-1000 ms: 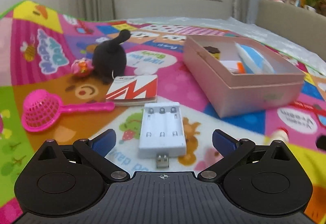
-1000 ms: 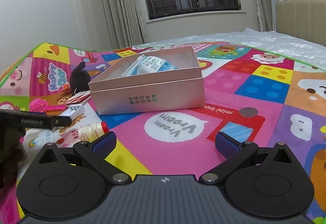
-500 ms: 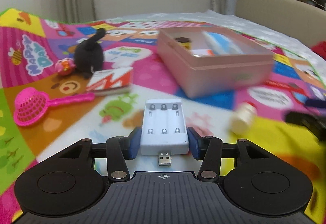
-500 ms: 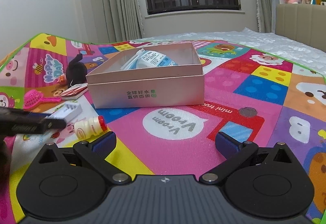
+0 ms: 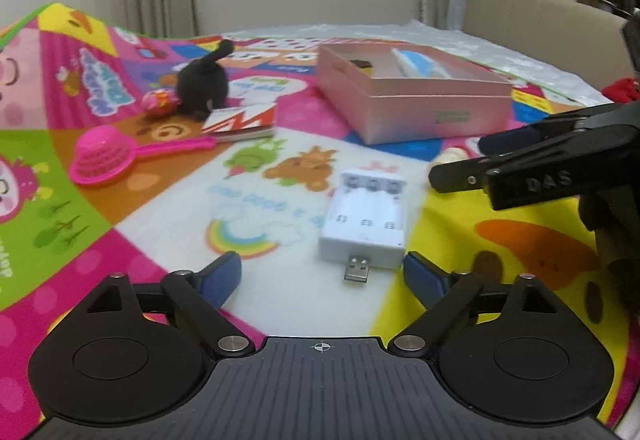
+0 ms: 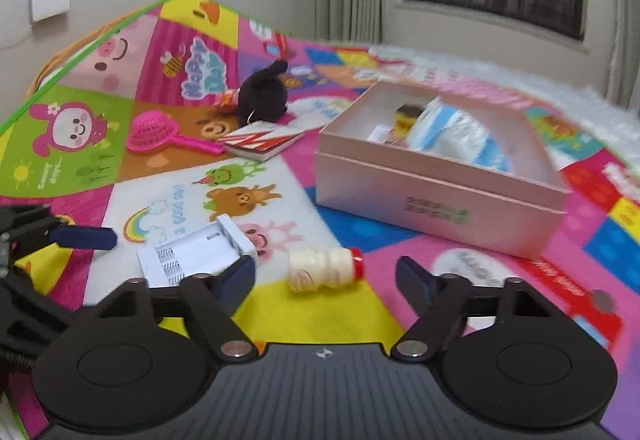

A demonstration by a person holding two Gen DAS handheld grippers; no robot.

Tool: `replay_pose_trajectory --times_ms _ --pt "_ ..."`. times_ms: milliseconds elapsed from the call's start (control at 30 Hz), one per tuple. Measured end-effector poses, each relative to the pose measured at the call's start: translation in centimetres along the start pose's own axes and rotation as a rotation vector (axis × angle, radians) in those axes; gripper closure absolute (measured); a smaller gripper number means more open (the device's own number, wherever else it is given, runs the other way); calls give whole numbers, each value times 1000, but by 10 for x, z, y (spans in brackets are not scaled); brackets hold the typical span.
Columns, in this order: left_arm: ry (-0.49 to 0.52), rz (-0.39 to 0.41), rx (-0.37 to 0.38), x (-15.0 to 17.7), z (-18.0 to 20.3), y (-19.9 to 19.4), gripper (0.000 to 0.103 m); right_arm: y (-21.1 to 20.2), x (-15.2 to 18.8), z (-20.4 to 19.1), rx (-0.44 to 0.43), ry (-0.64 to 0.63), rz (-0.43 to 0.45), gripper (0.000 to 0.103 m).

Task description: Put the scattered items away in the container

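A white battery charger lies on the colourful play mat, its USB plug toward my left gripper. That gripper's jaws are opening, and the charger rests just ahead of the blue fingertips, untouched. A small white bottle with a red cap lies on its side between the fingers of my right gripper. Those jaws are closing, with gaps still showing on both sides of the bottle. The open pink box stands behind, holding a blue-white pack and a small yellow item. My right gripper also reaches in from the right in the left wrist view.
A black plush toy, a pink ball, a pink toy strainer and a red-and-white booklet lie on the mat to the left of the box. A beige headboard with plush toys stands at the far right.
My left gripper closed around the charger, then opened again; the charger now lies on the mat, turned slightly. My right gripper swung left to the small bottle and its jaws narrowed.
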State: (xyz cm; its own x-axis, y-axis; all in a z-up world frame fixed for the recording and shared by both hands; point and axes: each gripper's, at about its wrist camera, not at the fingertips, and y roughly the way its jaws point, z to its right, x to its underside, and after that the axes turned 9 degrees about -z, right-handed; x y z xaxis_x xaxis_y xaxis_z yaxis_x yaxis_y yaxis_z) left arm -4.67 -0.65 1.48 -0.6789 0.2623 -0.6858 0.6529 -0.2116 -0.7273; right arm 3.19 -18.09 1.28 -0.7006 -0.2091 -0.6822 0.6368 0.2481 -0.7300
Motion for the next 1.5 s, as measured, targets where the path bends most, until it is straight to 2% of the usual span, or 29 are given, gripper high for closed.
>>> replay_pose_trajectory --times_ms 33,67,167,333,400,467,567,667,867,967,1033,1100,1167,1233,1267,1367,1500 --pt "-3 1 -19 -1 -3 1 7 4 -2 0 -7 5 -16 54" --pt "-8 2 -46 -1 -7 2 7 8 -4 2 -6 13 -35 59" --pt "-51 1 -114 -6 -23 8 6 5 0 7 0 53 -36 59" --pt "-101 -7 -201 -15 -43 15 5 -29 25 17 74 63 33 59" --pt "-145 -1 -174 -15 -47 11 5 -41 39 20 137 55 65 59" --pt "-170 15 -67 -15 -43 5 2 -48 49 24 171 61 85 59" --pt "-152 19 73 -20 -24 5 0 -49 59 32 196 92 91 59" --pt "-135 10 81 -30 -1 14 0 -45 65 34 230 102 104 59" --pt "-181 -34 19 -45 14 38 0 -43 75 23 265 23 126 59" --pt "-138 -26 74 -50 19 44 0 -43 80 22 261 16 145 59" --pt "-66 -21 144 -53 26 49 0 -42 82 22 256 14 163 54" --pt "-2 -14 170 -53 35 52 0 -41 86 24 258 23 177 47" --pt "26 -10 151 -53 43 53 0 -42 89 26 247 37 192 45" --pt "33 -13 111 -51 49 56 0 -43 91 28 238 46 208 28" --pt "32 -9 92 -49 52 57 0 -43 92 28 233 46 213 26" --pt "15 8 51 -45 56 56 0 -41 93 26 236 38 214 25" --pt "-25 11 47 -44 53 56 0 -41 94 28 224 51 221 21"
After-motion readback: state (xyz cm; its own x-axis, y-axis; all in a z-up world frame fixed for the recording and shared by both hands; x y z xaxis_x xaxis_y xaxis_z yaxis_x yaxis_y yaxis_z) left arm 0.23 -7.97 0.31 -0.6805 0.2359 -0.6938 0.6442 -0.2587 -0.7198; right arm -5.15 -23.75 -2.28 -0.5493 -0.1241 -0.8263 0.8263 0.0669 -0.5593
